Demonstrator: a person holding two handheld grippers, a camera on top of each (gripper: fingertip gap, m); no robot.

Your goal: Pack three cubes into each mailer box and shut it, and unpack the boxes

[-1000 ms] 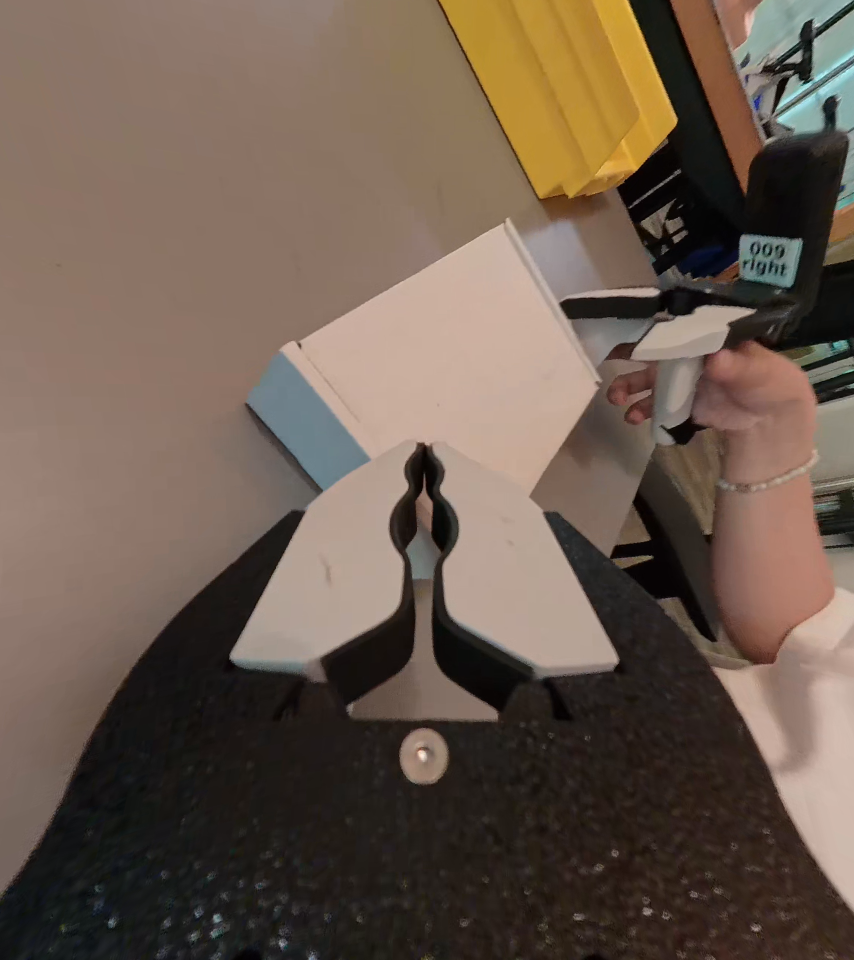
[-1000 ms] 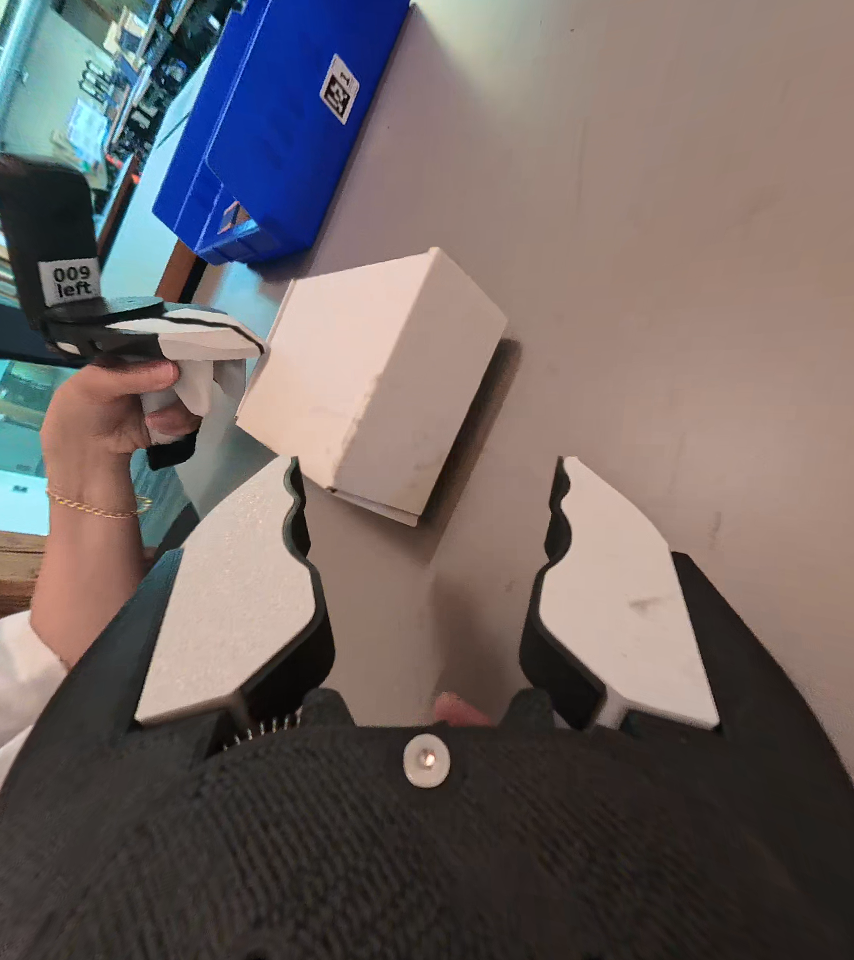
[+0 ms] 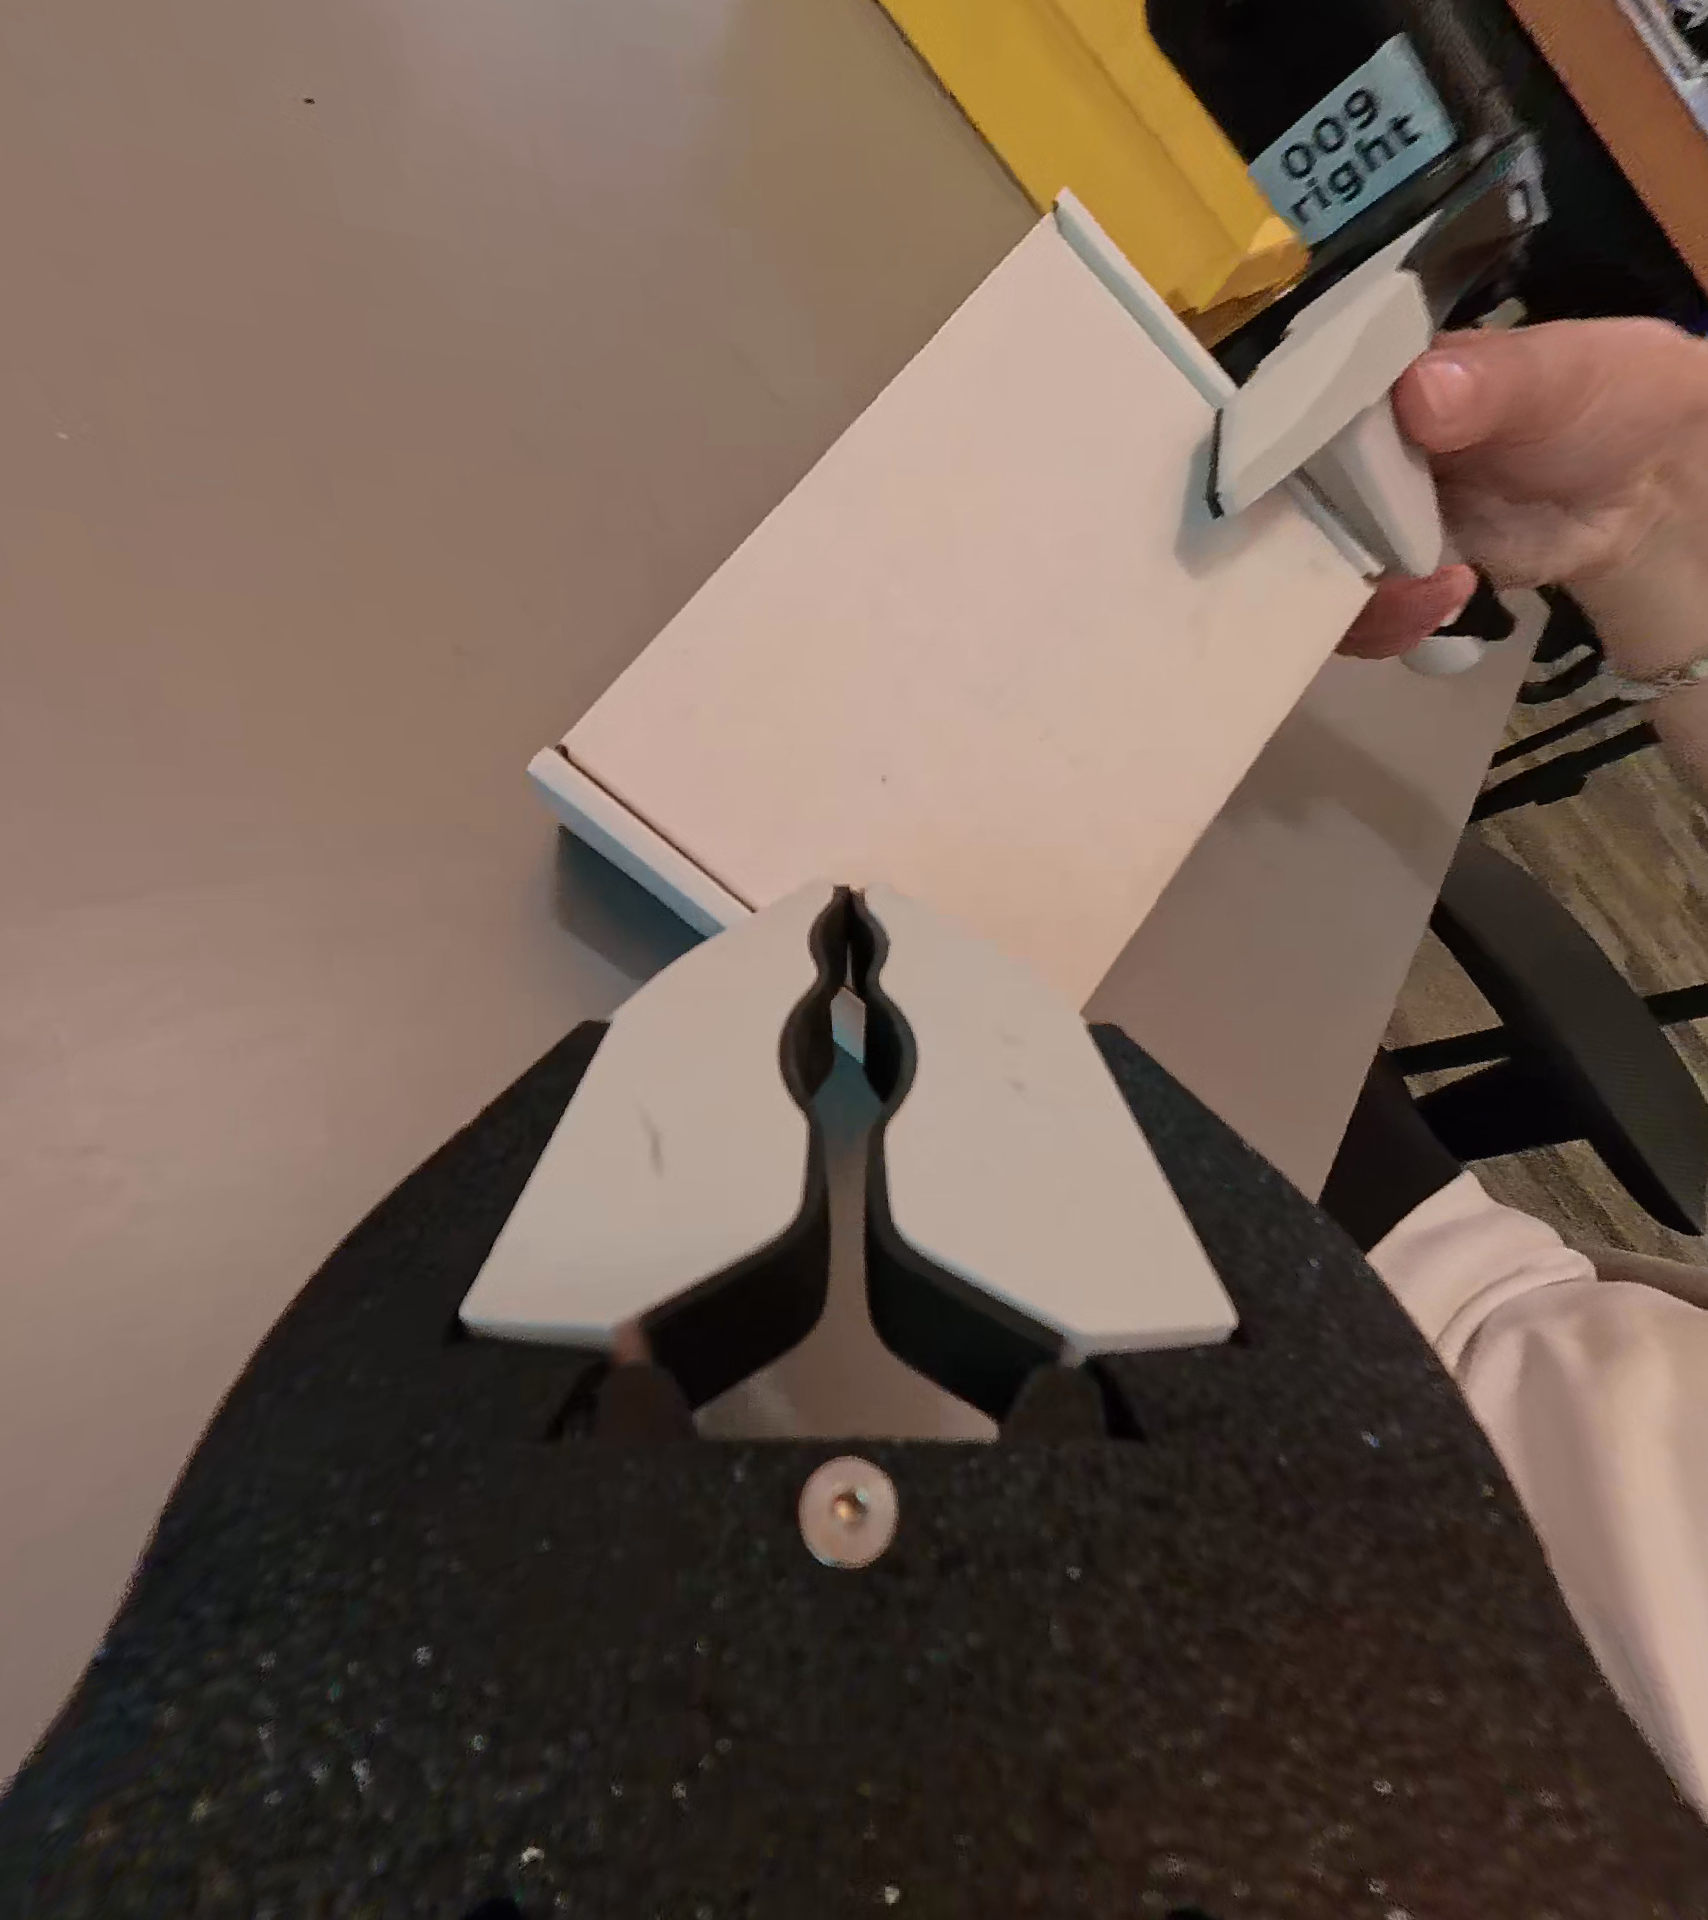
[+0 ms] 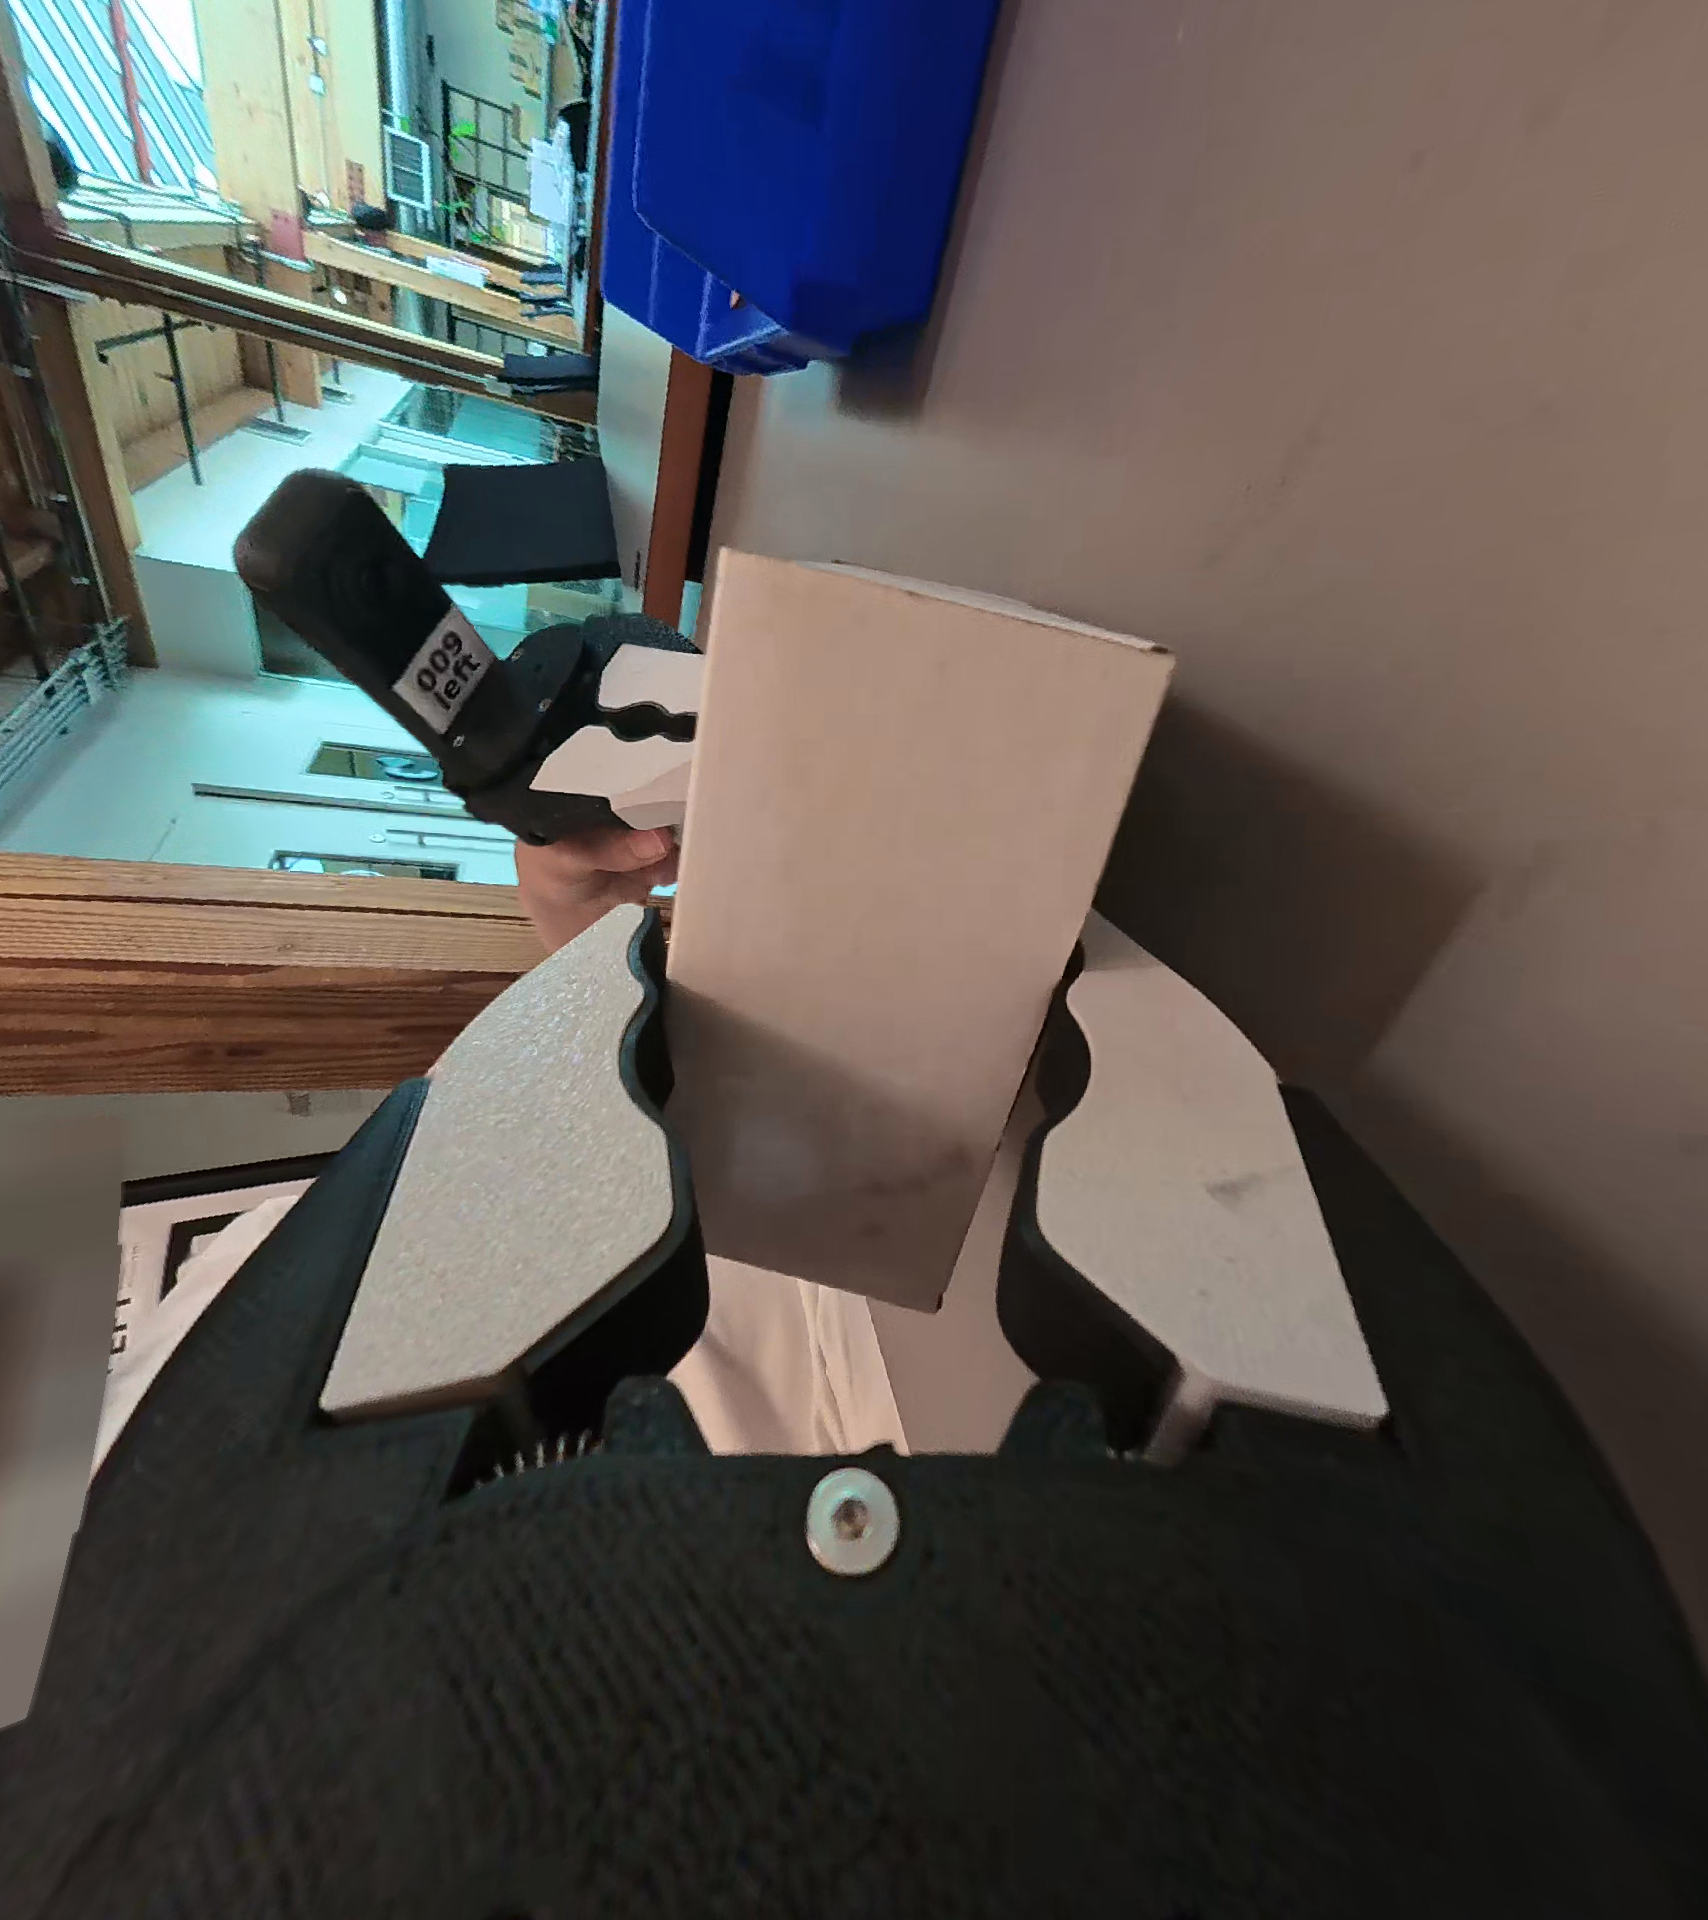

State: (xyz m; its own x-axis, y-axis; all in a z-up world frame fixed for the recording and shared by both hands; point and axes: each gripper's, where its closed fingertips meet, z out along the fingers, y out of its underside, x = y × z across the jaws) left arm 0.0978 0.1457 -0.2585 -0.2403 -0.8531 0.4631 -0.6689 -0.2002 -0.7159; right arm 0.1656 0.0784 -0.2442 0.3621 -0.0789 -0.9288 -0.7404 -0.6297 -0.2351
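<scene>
A workshop or lab is shown, it seems. Plastic bins, one yellow (image 3: 1068, 125) and one blue (image 4: 788, 166), are kept on a grey surface (image 3: 206, 520). Wooden beams (image 4: 154, 966) and a black chair (image 3: 1577, 1049) are seen nearby.

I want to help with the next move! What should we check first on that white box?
1. White cardboard mailer box sits between the right gripper fingers: ok.
2. Box lid is shut: ok.
3. Left gripper fingers are closed at the box's edge: ok.
4. Three cubes are inside: cannot tell.
5. Box lies flat on the grey table: not ok, it looks lifted.
</scene>
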